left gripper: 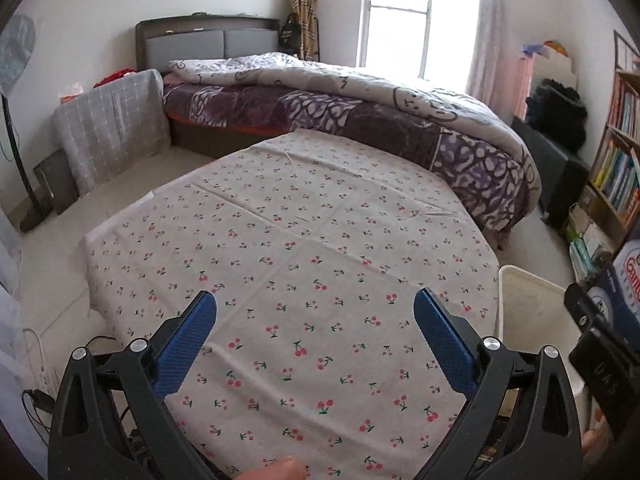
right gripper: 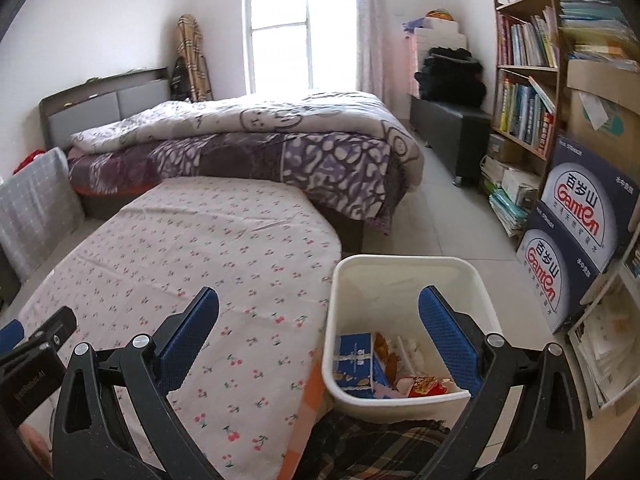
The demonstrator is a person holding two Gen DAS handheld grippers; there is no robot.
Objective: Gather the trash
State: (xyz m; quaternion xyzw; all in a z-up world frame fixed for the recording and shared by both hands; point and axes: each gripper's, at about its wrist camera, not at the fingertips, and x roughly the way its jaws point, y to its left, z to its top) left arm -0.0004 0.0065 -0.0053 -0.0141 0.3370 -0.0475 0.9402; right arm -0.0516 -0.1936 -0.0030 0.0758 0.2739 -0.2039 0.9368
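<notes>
A white trash bin (right gripper: 400, 266) stands on the floor at the table's right edge; it also shows in the left wrist view (left gripper: 532, 312). Inside lie a blue carton (right gripper: 356, 360), a red snack wrapper (right gripper: 426, 386) and other scraps. The table wears a cherry-print cloth (right gripper: 180, 248), also in the left wrist view (left gripper: 304, 248), with no trash on it. My left gripper (left gripper: 315, 316) is open and empty above the cloth. My right gripper (right gripper: 319, 312) is open and empty, straddling the table edge and the bin. The left gripper's body (right gripper: 36, 344) shows at the right view's lower left.
A bed (right gripper: 240, 136) with a purple quilt stands behind the table. A bookshelf (right gripper: 524, 92) and stacked dark water boxes (right gripper: 576, 216) line the right wall. A plaid cloth (right gripper: 380, 448) lies below the bin. A covered chair (left gripper: 108, 120) and a fan stand (left gripper: 16, 152) are at the left.
</notes>
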